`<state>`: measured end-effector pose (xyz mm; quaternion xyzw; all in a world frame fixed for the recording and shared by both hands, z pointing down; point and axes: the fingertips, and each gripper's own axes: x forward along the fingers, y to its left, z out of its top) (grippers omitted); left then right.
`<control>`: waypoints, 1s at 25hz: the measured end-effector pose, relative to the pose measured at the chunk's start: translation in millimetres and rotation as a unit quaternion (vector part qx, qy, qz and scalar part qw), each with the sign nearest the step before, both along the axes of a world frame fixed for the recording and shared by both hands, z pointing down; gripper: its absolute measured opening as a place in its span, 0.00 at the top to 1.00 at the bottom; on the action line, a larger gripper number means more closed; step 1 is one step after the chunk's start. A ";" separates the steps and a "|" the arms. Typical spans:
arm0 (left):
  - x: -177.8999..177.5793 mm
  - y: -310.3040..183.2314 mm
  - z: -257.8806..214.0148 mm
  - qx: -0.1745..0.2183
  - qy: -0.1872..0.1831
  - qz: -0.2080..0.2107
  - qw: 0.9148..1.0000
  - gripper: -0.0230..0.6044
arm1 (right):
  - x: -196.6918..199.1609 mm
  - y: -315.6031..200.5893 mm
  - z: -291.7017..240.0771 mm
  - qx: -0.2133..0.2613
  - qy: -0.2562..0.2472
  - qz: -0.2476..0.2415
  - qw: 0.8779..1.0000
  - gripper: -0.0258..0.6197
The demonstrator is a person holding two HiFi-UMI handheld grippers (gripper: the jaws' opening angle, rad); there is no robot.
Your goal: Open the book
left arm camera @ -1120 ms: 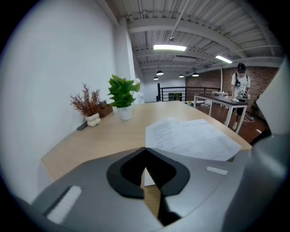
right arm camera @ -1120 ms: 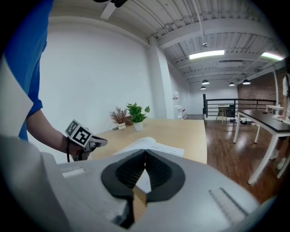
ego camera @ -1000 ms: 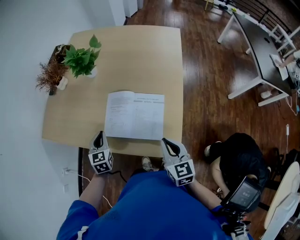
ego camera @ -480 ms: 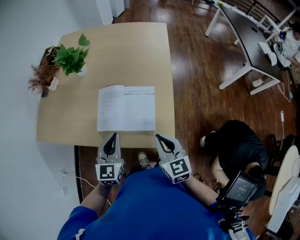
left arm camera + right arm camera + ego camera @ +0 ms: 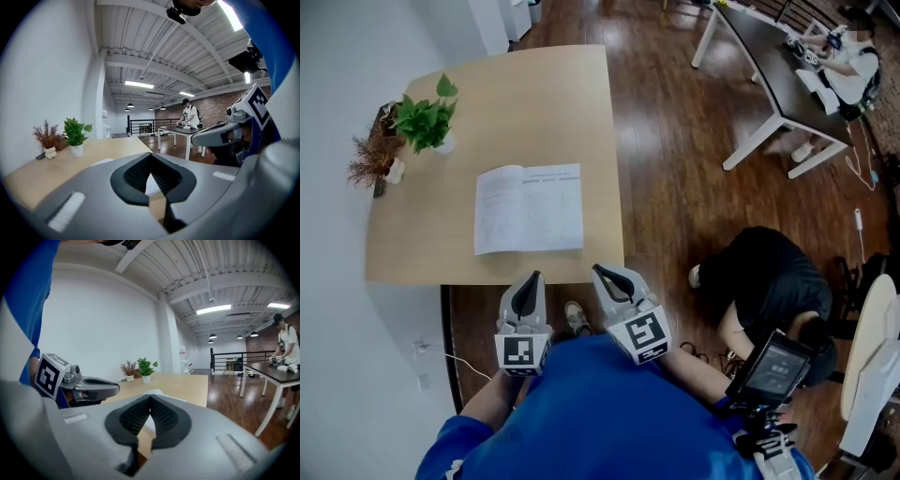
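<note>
Though closed and empty, left claw and right claw off near edge of table, book beyond.

White book, lying open flat, near table's front edge

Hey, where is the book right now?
In the head view the book lies open on the table, toward its near edge, below and right of the green potted plant.
</note>
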<state>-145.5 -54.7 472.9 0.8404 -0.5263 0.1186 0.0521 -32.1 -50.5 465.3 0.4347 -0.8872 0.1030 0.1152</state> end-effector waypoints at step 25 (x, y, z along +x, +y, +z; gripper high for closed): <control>56.0 125.3 -7.9 0.006 -0.045 -0.065 0.997 0.95 | 59.8 116.0 -0.6 -0.010 -0.029 -0.053 0.998 0.96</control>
